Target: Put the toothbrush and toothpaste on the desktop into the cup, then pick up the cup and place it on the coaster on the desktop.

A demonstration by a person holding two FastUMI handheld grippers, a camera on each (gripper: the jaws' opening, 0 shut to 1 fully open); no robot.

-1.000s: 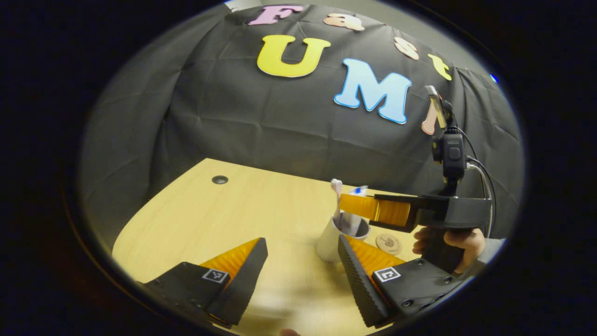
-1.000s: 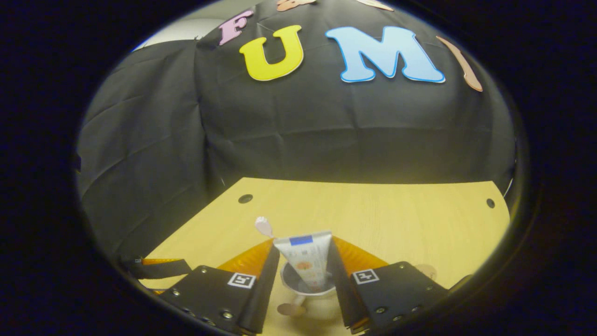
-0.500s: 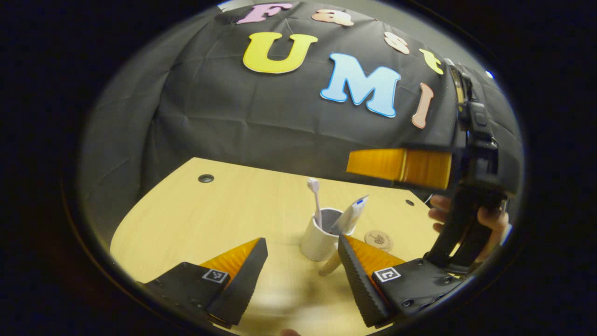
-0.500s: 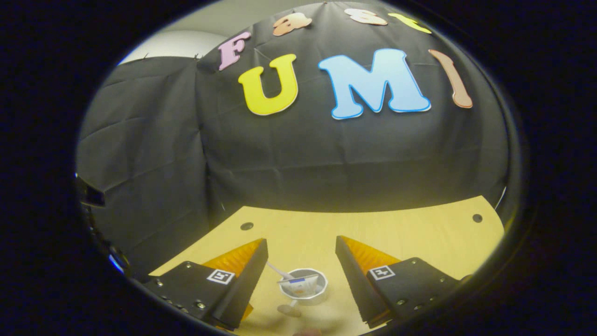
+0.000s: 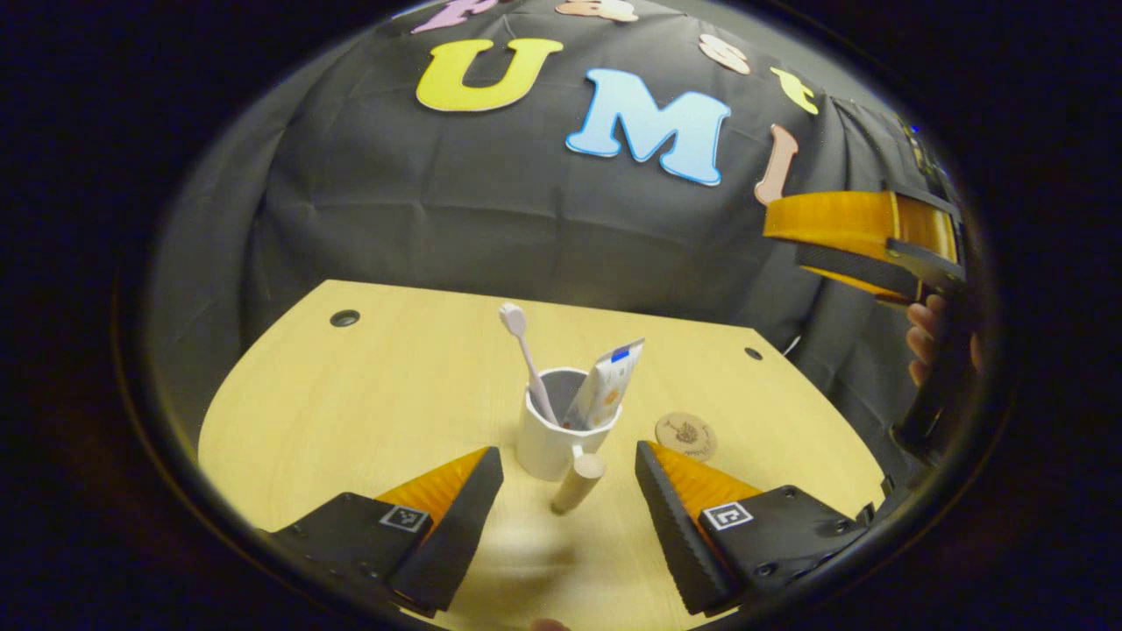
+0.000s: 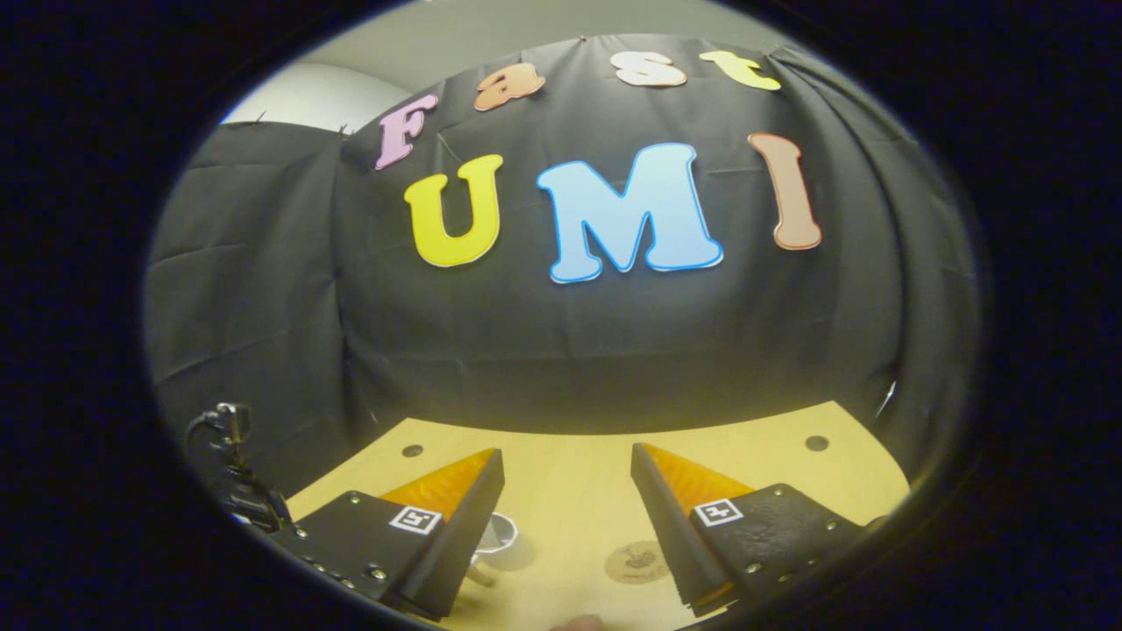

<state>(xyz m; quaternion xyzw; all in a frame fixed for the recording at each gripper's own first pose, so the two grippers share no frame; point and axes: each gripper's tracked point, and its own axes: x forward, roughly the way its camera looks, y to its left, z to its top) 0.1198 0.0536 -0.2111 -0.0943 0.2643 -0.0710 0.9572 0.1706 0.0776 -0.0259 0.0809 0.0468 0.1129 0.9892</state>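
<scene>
Left gripper (image 5: 568, 491): jaws wide, nothing between; ribbed black pads with orange backs at the bottom of the left gripper view, aimed at the cup.
Right gripper (image 6: 567, 491): jaws wide and empty at the bottom of the right gripper view; a second ago clamped on the toothpaste over the cup, now let go and lifted back. Seen also at the right edge of the left gripper view (image 5: 863, 237), high off the desk, a hand (image 5: 920, 337) below it on the grip.
Cup (image 5: 557, 429): white, faceted, glossy like ceramic; centre of the left gripper view, just beyond the left fingertips; a rounded pale wooden handle (image 5: 577, 482) jutting toward the camera. Rim alone peeking past the left finger in the right gripper view (image 6: 498, 532).
Toothbrush (image 5: 529, 358): slim pink stick, pale bristle head up, leaning left in the cup.
Toothpaste (image 5: 605, 386): flat soft tube, white with a blue band, crimped end up, leaning right in the cup.
Coaster (image 5: 685, 436): thin round wooden disc with a dark printed mark, on the desk near the cup's right side, not touching.
Desktop (image 5: 377, 394): smooth pale wood grain, round cable holes at the far corners.
Change: toothpaste released into the cup.
Meaning: filling probably done; lift to the coaster not yet begun.
</scene>
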